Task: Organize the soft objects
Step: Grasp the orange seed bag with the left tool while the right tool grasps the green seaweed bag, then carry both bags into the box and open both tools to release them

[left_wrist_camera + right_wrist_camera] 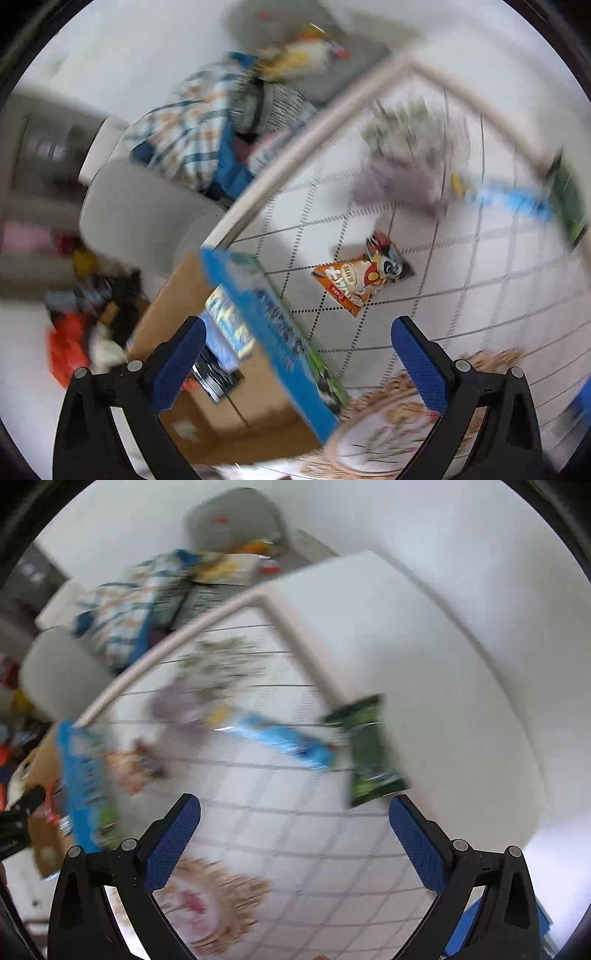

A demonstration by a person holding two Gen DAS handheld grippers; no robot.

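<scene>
Both grippers, left and right, hang spread and empty above the checked cloth, where the orange snack bag lies flat near a carton; probably light, crinkly, slippery, best pinched at an edge seam.

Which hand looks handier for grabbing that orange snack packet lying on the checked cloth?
Probably left. In its view the orange snack packet lies nearly straight ahead of the open left gripper, beside the blue box. From the right gripper, also open, it sits far off to the left.
</scene>
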